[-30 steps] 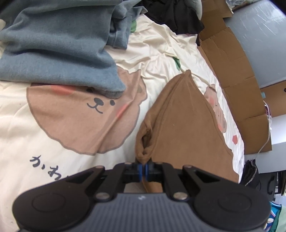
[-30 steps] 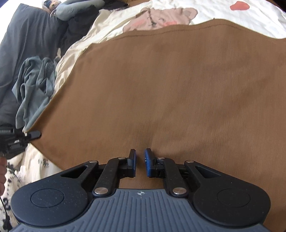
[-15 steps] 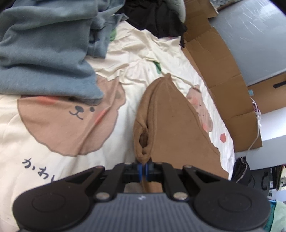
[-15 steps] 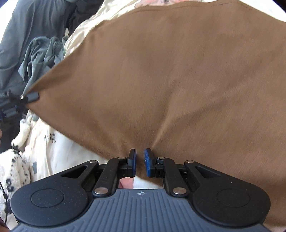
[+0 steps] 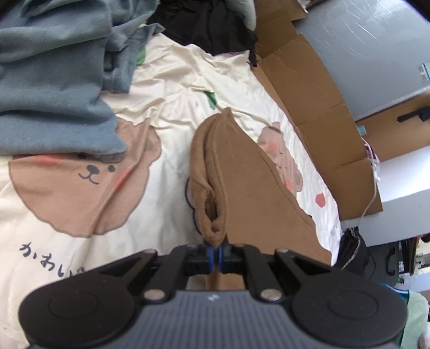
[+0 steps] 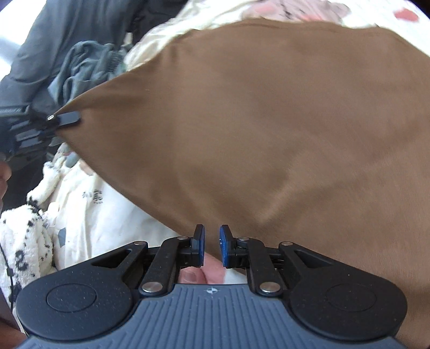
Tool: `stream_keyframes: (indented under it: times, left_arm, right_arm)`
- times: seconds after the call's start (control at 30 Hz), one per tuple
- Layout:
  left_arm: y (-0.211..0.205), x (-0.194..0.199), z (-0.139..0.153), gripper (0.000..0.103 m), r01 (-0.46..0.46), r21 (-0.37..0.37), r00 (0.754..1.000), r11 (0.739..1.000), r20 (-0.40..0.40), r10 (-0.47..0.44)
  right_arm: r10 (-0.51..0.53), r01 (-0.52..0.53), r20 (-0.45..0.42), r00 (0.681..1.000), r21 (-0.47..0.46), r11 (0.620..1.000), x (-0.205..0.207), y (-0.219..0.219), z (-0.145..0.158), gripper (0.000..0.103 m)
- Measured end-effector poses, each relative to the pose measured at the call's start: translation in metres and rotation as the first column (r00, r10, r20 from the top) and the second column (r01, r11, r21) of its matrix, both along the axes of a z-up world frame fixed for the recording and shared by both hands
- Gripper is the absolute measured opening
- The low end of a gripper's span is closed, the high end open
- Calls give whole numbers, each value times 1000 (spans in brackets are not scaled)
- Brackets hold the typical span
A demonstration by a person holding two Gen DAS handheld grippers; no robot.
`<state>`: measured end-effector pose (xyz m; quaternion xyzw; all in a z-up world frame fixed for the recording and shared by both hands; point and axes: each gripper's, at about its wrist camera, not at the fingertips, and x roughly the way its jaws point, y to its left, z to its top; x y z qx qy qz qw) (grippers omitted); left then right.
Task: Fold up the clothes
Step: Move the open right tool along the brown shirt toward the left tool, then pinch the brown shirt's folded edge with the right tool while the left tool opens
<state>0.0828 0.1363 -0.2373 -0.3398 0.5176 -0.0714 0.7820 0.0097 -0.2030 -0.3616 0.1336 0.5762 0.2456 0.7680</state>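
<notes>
1. Right wrist view: most of the frame is filled by the brown garment (image 6: 268, 120), which is held up off the cream bear-print bedsheet (image 6: 88, 214) and stretched taut between the two grippers.
2. In the left wrist view the same brown garment (image 5: 242, 188) is seen edge-on; its far end lies on the bedsheet (image 5: 174, 112), while the near end is lifted.
3. A blue-grey fleece (image 5: 48, 88) and a dark heap of clothes (image 5: 209, 24) lie bunched at the far side of the bed, apart from the brown piece; flattened cardboard (image 5: 317, 112) lies along the bed's edge.
4. The left gripper (image 5: 215, 255) is closed on a bunched corner of the brown garment.
5. The right gripper (image 6: 211, 245) shows its jaws narrowly parted, with the cloth's lower edge running between the pads; whether it is truly pinched cannot be told.
6. Judged step: one edge is lifted and spread, as for carrying it over into a fold, or for laying it flat.
7. Either way, even tension and level corners would be needed for the cloth to land without creases.
</notes>
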Motion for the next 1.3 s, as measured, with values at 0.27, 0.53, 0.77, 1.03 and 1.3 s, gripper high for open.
stream_keyframes:
  times: [0.27, 0.53, 0.77, 1.03, 1.3]
  left_arm:
    - [-15, 8, 3, 3, 28, -2, 1000, 1000, 1, -28]
    - [-28, 10, 3, 3, 45, -31, 999, 999, -3, -45]
    - [-37, 16, 6, 3, 33, -59, 999, 998, 2, -33]
    - [-44, 18, 2, 4, 15, -129, 1000, 992, -22, -18]
    - [-45, 21, 4, 4, 7, -153, 1000, 988, -27, -12]
  right_arm:
    - [98, -100, 108, 989, 13, 995, 15, 29, 26, 36]
    - [201, -213, 223, 954, 31, 976, 42, 68, 59, 48]
    - [241, -264, 324, 915, 27, 964, 52, 92, 81, 52]
    - [264, -249, 436, 861, -93, 964, 49, 121, 89, 52]
    - [279, -216, 463, 841, -185, 959, 50, 130, 88, 52]
